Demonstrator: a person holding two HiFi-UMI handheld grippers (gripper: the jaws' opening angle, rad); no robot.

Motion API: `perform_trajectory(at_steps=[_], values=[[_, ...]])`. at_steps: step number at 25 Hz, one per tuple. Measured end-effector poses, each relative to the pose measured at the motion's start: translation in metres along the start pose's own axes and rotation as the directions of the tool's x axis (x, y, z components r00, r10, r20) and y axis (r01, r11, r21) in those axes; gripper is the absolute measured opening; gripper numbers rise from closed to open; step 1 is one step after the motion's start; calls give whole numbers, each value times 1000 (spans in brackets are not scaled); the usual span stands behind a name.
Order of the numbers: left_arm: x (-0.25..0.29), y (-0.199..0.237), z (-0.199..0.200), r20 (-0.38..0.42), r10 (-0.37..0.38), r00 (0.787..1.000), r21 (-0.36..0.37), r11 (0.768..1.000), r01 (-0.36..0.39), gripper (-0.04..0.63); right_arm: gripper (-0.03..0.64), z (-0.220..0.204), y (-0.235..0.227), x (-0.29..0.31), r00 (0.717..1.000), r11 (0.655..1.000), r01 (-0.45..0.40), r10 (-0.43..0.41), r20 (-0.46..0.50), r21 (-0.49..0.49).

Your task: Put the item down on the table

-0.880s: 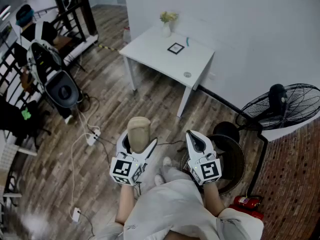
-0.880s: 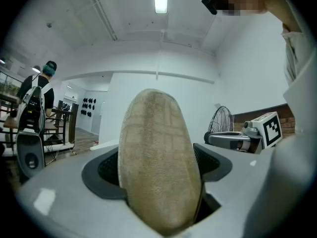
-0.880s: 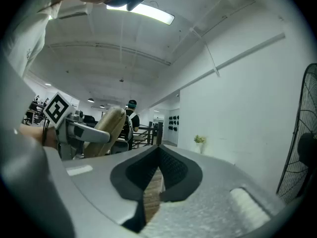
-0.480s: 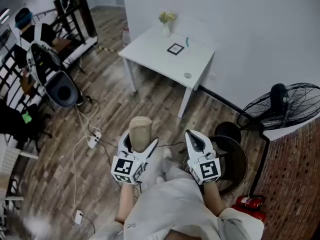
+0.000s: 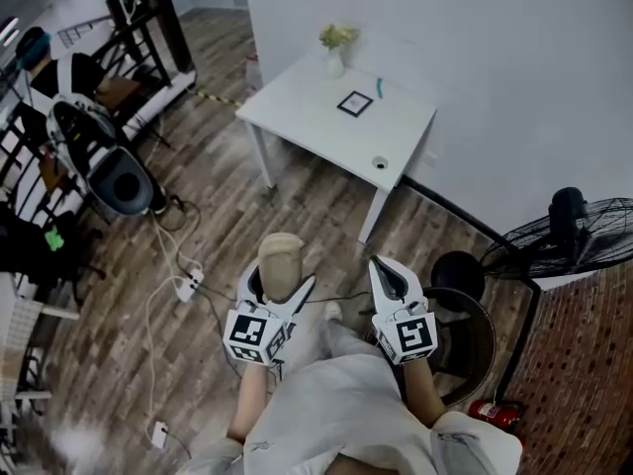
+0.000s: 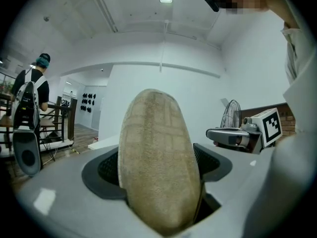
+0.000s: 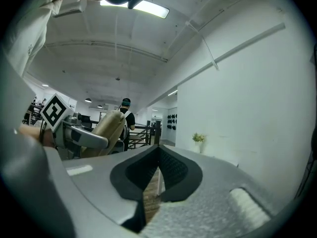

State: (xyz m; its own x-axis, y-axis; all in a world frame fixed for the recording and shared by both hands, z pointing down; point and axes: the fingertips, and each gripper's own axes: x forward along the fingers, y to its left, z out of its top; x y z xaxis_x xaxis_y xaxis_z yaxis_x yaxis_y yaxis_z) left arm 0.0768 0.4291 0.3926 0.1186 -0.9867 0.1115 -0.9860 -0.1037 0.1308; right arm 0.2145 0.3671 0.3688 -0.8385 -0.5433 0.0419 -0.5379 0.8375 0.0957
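Observation:
A tan, oval, loaf-shaped item [image 5: 278, 255] stands upright between the jaws of my left gripper [image 5: 281, 277], which is shut on it; in the left gripper view the item [image 6: 157, 162] fills the gap between both dark pads. My right gripper [image 5: 385, 273] hovers beside it at the same height, shut and empty, and its pads meet at the tips [image 7: 158, 153]. Both are held over the wooden floor, well short of the white table [image 5: 316, 117] ahead.
On the table stand a small vase of flowers [image 5: 334, 47], a square marker card [image 5: 355, 104], a teal pen-like thing [image 5: 380, 87] and a small round object [image 5: 380, 163]. A floor fan [image 5: 574, 236] and a round black stool [image 5: 460, 310] are at the right. A power strip with cables [image 5: 186, 285] lies at the left.
The table and the fan have slid slightly right and down in the head view. Both grippers keep their places, and the left one still holds the tan item.

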Motion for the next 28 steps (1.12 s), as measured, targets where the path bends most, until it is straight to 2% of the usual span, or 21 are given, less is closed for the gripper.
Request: perform_trajectory(at_steps=[10,18,28], values=[[93,49,21,-15,10,1000,1,1000,-10,436,3,3,-60,95,1000,1000,-26,26,-3,8],[172,66,39,-27,8,1000,8,1000,-8,436,3,-1,-119,152,999,999,-35,35,-19,30],[212,82,40,-42,41,998,-10,999,-42,436,3,-3,-147,194,996,995,-88,89,-23,40]])
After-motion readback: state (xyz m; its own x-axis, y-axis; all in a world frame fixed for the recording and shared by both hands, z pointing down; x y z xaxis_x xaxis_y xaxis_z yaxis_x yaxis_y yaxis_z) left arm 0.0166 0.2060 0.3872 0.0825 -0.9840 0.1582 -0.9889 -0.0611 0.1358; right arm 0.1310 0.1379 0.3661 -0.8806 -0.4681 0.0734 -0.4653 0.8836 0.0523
